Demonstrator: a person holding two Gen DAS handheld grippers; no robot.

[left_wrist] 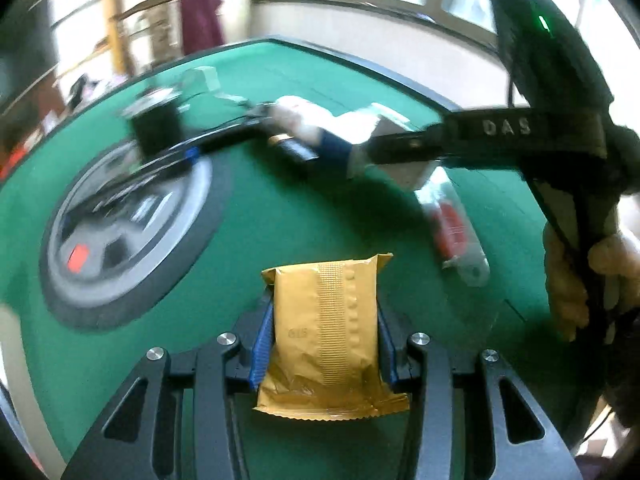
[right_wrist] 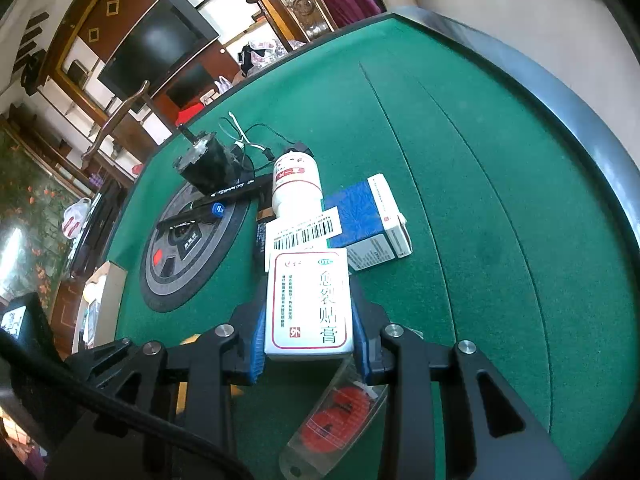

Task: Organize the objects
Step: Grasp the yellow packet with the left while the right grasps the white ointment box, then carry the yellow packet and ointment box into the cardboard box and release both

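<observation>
Left wrist: left claw (left_wrist: pixel 325 344) pinches gold packet (left_wrist: pixel 326 336); right claw (right_wrist: pixel 310 340) pinches white box (right_wrist: pixel 310 304).

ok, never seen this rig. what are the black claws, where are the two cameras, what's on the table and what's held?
No robot here: a person carries a hand-held gripper in each hand, with a fisheye camera on each looking along its two blue-padded fingers.

Left wrist view: the left hand-held gripper is shut on a gold foil packet. The other tool crosses the upper right of the picture.

Right wrist view: the right hand-held gripper is shut on a white medicine box with red-framed print.

On the green felt table lie a blue and white box, a white bottle, a black motor with wires, a black pen, a clear packet with red contents and a round grey panel.
</observation>
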